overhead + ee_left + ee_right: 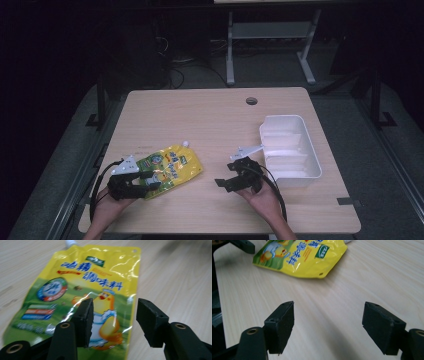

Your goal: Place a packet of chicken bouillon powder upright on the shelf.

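A yellow and green seasoning pouch (170, 167) with a white spout lies flat on the wooden table (210, 115), front left. My left gripper (151, 181) is open at the pouch's near end. In the left gripper view the pouch (82, 285) lies under and ahead of the left gripper (113, 320), one jaw over its printed chicken, the other over bare wood. My right gripper (226, 176) is open right of the pouch, over bare table, nothing between its jaws. In the right gripper view, the right gripper (328, 327) points toward the pouch (304, 257).
A white plastic bin (290, 147) with ribbed inner steps stands at the table's right side, just right of my right gripper. A round cable hole (251, 101) sits near the far edge. Beyond the table, a metal desk frame (270, 45) stands on dark floor.
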A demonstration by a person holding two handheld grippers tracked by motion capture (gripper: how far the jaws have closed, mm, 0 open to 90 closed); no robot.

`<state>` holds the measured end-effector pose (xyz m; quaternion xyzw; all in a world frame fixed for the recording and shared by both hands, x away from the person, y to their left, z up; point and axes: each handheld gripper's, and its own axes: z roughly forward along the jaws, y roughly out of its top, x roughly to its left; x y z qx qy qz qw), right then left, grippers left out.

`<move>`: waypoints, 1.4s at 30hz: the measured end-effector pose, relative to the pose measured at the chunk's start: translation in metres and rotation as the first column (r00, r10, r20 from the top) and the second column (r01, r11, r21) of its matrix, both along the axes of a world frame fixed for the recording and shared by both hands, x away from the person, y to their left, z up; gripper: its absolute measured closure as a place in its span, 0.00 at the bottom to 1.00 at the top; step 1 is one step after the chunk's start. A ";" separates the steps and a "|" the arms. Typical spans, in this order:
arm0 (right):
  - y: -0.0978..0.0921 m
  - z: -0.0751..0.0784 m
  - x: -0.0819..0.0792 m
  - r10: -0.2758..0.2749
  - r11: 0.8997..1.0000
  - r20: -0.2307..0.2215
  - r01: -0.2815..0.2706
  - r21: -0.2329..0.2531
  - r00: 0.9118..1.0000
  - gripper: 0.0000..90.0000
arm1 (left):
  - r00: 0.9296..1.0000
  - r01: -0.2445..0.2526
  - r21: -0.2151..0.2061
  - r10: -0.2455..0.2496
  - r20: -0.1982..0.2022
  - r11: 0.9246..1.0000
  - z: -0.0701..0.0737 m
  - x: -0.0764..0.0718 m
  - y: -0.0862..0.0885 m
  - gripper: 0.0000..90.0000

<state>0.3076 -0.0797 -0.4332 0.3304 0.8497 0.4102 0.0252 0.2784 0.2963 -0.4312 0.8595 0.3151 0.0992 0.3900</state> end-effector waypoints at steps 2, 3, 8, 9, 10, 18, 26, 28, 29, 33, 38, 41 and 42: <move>0.006 0.002 0.008 -0.003 1.000 -0.010 0.003 -0.001 1.000 0.29 | 1.000 -0.016 0.005 0.016 0.001 1.000 0.000 0.002 0.007 0.56; 0.009 0.003 0.011 -0.002 1.000 -0.011 0.001 -0.004 1.000 0.29 | 1.000 -0.020 0.007 0.020 0.001 1.000 -0.001 0.003 0.008 0.57; 0.028 0.010 0.026 0.011 1.000 -0.015 -0.011 -0.029 1.000 0.29 | 0.999 -0.037 0.016 0.037 -0.006 0.999 -0.003 0.007 0.014 0.60; 0.031 0.011 0.028 0.013 0.999 -0.011 -0.014 -0.034 1.000 0.29 | 0.999 -0.037 0.019 0.037 -0.006 0.999 -0.004 0.008 0.014 0.61; 0.035 0.013 0.030 0.015 0.999 -0.011 -0.015 -0.037 1.000 0.29 | 0.999 -0.040 0.021 0.040 -0.006 0.999 -0.004 0.008 0.014 0.61; 0.060 0.020 0.050 0.025 0.998 -0.030 -0.026 -0.050 0.999 0.30 | 0.999 -0.043 0.033 0.044 -0.007 0.999 -0.006 0.010 0.017 0.66; 0.076 0.005 0.067 0.011 0.997 -0.087 -0.018 -0.078 0.996 0.37 | 0.998 -0.049 0.048 0.050 -0.028 0.998 -0.011 0.014 0.019 0.72; 0.076 0.002 0.068 0.008 0.997 -0.103 -0.016 -0.077 0.995 0.39 | 0.998 -0.046 0.055 0.048 -0.031 0.997 -0.012 0.014 0.019 0.73; 0.077 -0.003 0.072 0.001 0.997 -0.133 -0.011 -0.072 0.991 0.41 | 0.998 -0.048 0.056 0.050 -0.029 0.997 -0.012 0.014 0.019 0.73; 0.081 -0.012 0.075 -0.001 0.998 -0.182 -0.012 -0.070 0.983 0.47 | 0.998 -0.052 0.052 0.054 -0.031 0.997 -0.013 0.014 0.019 0.74; 0.085 -0.017 0.075 0.005 0.998 -0.206 -0.018 -0.062 0.979 0.54 | 0.998 -0.055 0.051 0.057 -0.032 0.997 -0.013 0.015 0.020 0.76; 0.088 -0.020 0.074 0.013 0.998 -0.224 -0.026 -0.056 0.974 0.57 | 0.998 -0.057 0.049 0.059 -0.034 0.997 -0.014 0.015 0.020 0.77; 0.089 -0.021 0.074 0.008 0.997 -0.218 -0.024 -0.072 0.976 0.58 | 0.998 -0.058 0.051 0.060 -0.034 0.997 -0.013 0.015 0.020 0.77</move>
